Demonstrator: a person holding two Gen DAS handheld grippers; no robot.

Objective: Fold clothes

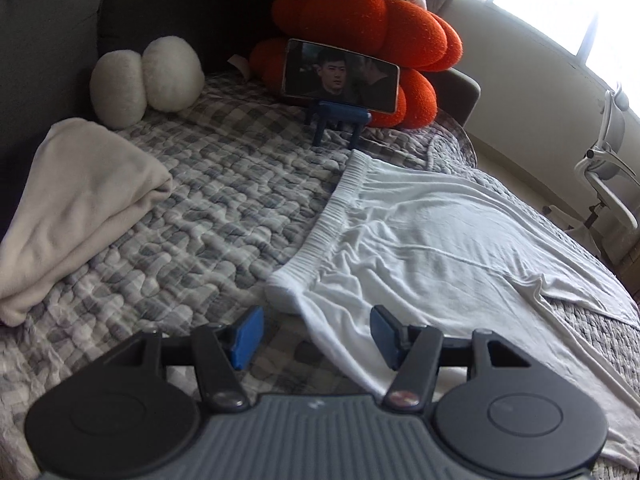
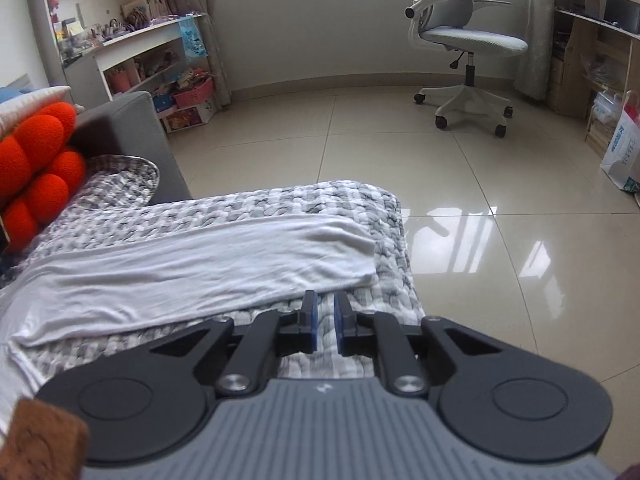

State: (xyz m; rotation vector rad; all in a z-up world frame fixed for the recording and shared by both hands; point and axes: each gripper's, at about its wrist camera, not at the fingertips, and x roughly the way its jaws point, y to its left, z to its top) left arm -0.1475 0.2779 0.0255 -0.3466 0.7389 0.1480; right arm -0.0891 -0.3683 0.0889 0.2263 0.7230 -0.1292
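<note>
White trousers (image 1: 432, 248), elastic waistband toward the phone on its blue stand (image 1: 341, 76), spread flat on the grey checked quilt (image 1: 200, 200) of a sofa; one leg (image 2: 200, 264) reaching the quilt's far corner. Left gripper (image 1: 316, 336): jaws wide, empty, just short of the waistband corner. Right gripper (image 2: 325, 322): jaws narrowly parted, nothing between, beside the leg hem. Folded cream blanket (image 1: 80, 208), orange cushion (image 1: 360, 20), office chair (image 2: 464, 40) nearby.

Glossy tiled floor (image 2: 400, 152), office chair (image 2: 464, 36), cluttered shelves (image 2: 132, 40).
</note>
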